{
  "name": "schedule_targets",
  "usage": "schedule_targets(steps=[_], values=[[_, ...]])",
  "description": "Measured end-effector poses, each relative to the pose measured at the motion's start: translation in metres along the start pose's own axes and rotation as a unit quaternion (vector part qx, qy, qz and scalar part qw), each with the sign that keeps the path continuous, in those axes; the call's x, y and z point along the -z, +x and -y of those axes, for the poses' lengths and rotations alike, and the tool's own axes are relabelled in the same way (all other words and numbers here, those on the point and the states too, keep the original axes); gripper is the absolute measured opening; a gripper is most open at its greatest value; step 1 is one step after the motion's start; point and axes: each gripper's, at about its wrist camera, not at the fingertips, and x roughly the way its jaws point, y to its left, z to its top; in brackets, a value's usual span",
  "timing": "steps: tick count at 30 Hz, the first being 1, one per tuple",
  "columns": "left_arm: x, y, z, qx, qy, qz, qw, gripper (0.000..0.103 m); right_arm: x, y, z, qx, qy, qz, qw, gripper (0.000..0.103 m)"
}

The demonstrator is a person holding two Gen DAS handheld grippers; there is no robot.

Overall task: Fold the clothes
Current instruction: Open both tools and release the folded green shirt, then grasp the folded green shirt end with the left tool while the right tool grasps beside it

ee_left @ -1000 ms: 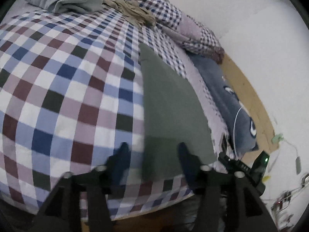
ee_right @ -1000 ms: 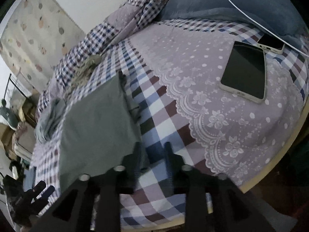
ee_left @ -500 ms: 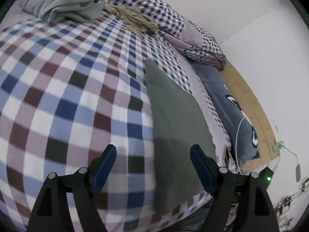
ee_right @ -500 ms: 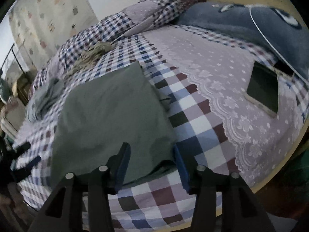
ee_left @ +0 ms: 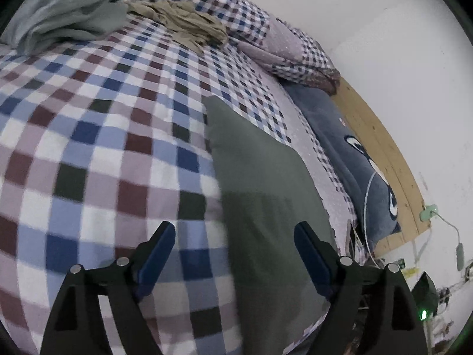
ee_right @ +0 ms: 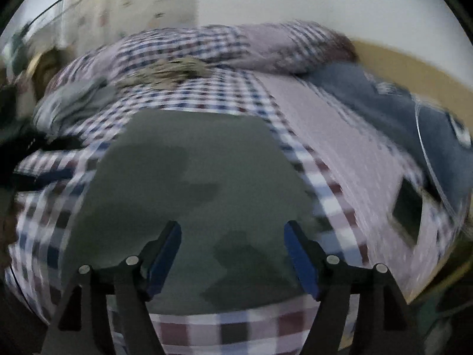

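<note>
Folded green garment (ee_left: 260,183) flat on checked bedspread (ee_left: 97,136), lengthwise toward pillows; both tools wide, empty.

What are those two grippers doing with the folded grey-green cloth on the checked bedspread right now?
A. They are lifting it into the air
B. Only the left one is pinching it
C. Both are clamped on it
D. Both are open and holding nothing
D: the left gripper and the right gripper both have their fingers spread wide, and the folded grey-green cloth lies flat on the checked bedspread, ungripped.

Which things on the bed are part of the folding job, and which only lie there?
Job:
green cloth, folded flat
grey garment, unfolded
tan garment, crumpled

Lying about:
phone
white cable
blue pillow
</note>
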Motion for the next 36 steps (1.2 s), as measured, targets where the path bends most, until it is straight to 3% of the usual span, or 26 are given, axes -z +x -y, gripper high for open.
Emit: schedule_targets(steps=[6, 13, 20, 27, 30, 36], values=[[-0.019, 0.021, -0.007, 0.055, -0.036, -0.051, 0.9965, 0.088, 0.011, -0.012, -0.072, -0.019, -0.11, 0.036, 0.993, 0.076], [-0.038, 0.038, -0.005, 0.093, -0.043, -0.093, 0.9904, 0.09, 0.016, -0.015, -0.116, -0.016, -0.158, 0.046, 0.986, 0.078], [-0.052, 0.047, -0.001, 0.127, -0.048, -0.126, 0.9827, 0.093, 0.028, -0.006, -0.167, 0.033, -0.226, 0.056, 0.972, 0.084], [-0.062, 0.053, -0.008, 0.173, -0.077, -0.149, 0.9704, 0.093, 0.016, 0.015, -0.194, 0.104, -0.244, 0.067, 0.962, 0.084], [-0.068, 0.058, -0.01, 0.184, -0.082, -0.16, 0.9662, 0.093, 0.003, 0.031, -0.191, 0.125, -0.228, 0.041, 0.965, 0.084], [-0.09, 0.077, -0.016, 0.191, -0.088, -0.172, 0.9623, 0.093, 0.003, 0.037, -0.181, 0.11, -0.206, 0.013, 0.972, 0.084]])
